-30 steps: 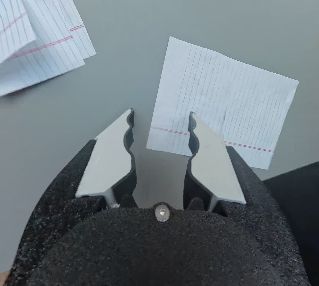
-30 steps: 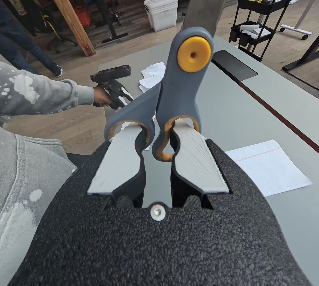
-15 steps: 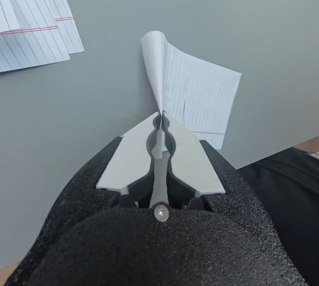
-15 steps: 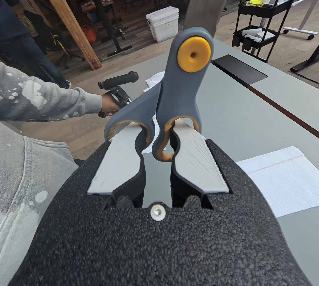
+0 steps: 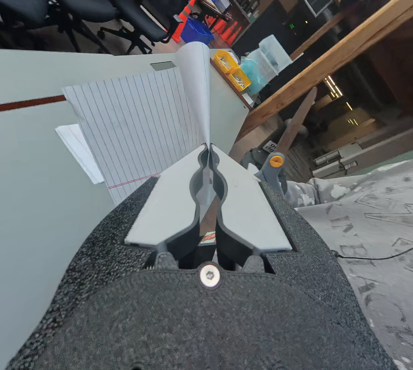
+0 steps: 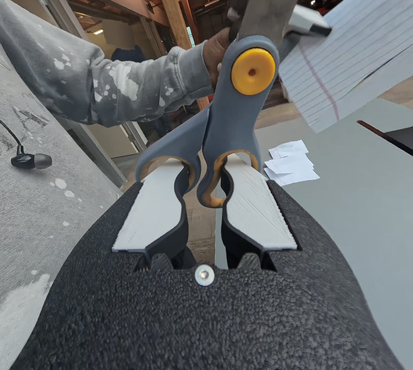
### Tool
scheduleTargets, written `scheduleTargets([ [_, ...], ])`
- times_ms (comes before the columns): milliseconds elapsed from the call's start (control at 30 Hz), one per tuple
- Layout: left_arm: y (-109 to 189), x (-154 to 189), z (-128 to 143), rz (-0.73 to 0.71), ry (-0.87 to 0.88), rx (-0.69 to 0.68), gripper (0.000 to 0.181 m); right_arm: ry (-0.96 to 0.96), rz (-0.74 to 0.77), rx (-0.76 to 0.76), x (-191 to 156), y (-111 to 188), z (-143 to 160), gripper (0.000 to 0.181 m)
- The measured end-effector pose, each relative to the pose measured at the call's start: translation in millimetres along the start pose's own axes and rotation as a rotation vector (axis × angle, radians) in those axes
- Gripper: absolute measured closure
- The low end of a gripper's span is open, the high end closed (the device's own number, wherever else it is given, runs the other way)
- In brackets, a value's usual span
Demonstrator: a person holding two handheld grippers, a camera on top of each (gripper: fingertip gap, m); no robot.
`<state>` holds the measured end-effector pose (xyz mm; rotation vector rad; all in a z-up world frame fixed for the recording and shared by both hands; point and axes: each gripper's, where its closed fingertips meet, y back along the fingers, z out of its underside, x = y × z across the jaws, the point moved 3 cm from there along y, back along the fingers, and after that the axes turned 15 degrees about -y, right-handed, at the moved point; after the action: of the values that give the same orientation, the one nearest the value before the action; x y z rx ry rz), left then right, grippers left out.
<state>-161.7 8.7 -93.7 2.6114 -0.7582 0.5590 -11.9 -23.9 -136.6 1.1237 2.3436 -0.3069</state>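
My left gripper [image 5: 209,147] is shut on the edge of a lined white paper sheet [image 5: 138,127] and holds it up above the grey table [image 5: 33,180]. The sheet curls upward past the fingertips. My right gripper [image 6: 205,162] has its fingers through the handle loops of grey scissors [image 6: 237,113] with an orange pivot, blades together and pointing up. In the right wrist view the held sheet [image 6: 348,64] hangs just right of the blade, with the left gripper [image 6: 308,24] behind it. The scissors also show in the left wrist view [image 5: 277,162], to the right.
A stack of lined paper [image 5: 76,149] lies on the table behind the held sheet. Several paper pieces [image 6: 290,162] lie near the table's edge. A person's grey sleeve [image 6: 111,82] and an earbud [image 6: 31,160] are at left. Yellow bins [image 5: 232,69] and chairs stand beyond.
The left gripper closed on the sheet's edge, lifted it off the table and swung it up beside the scissors. The right gripper tilted upward, still holding the scissors.
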Motion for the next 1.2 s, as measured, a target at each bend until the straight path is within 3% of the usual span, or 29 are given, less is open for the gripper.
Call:
scheduleTargets([
  [200,-27,95,-130,0.166,-0.285,-0.043,0.181,0.124,-0.062,0.066,-13,5,-50,0.156],
  [400,-51,165,-203,0.284,-0.435,-0.061,0.181,0.219,-0.082,0.081,-24,17,-104,0.149],
  [567,-67,196,-225,0.346,-0.492,-0.048,0.181,0.294,-0.038,0.009,-28,32,-127,0.144],
  [867,-73,224,-226,0.508,-0.557,-0.048,0.181,0.399,0.021,-0.055,-35,40,-141,0.143],
  [1200,-66,230,-240,0.457,-0.613,-0.045,0.181,0.422,-0.012,-0.002,-51,40,-147,0.132],
])
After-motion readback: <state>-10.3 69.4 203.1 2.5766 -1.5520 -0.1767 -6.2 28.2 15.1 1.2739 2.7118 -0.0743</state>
